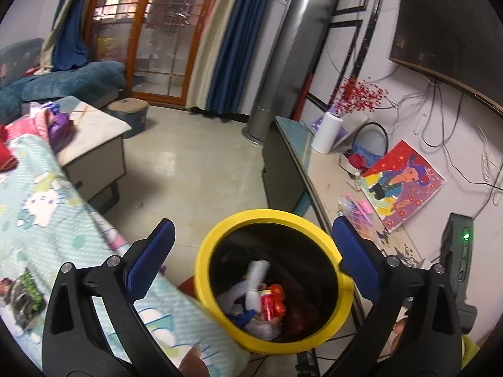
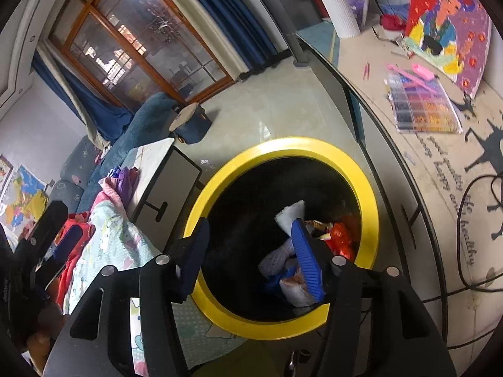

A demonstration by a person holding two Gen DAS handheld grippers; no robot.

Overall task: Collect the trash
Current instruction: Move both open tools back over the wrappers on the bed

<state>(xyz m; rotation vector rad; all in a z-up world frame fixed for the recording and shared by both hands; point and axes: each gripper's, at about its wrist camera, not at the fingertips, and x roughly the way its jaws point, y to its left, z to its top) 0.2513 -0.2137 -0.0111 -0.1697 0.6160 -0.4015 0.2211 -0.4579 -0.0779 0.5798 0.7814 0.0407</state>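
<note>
Left tongs (image 1: 251, 251) spread wide, nothing between, over yellow bin (image 1: 207, 270) at lower centre. Right tongs (image 2: 250, 254) part open, empty, above same bin. Trash (image 1: 267, 301) lies on bin bottom: white wad, red wrappers. Tabletop (image 1: 333, 188) at right.

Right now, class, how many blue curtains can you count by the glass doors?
2. One curtain hangs left of the glass doors, its end draped onto the sofa. The other curtain hangs right of them, reaching the floor. More may be hidden out of view.
</note>
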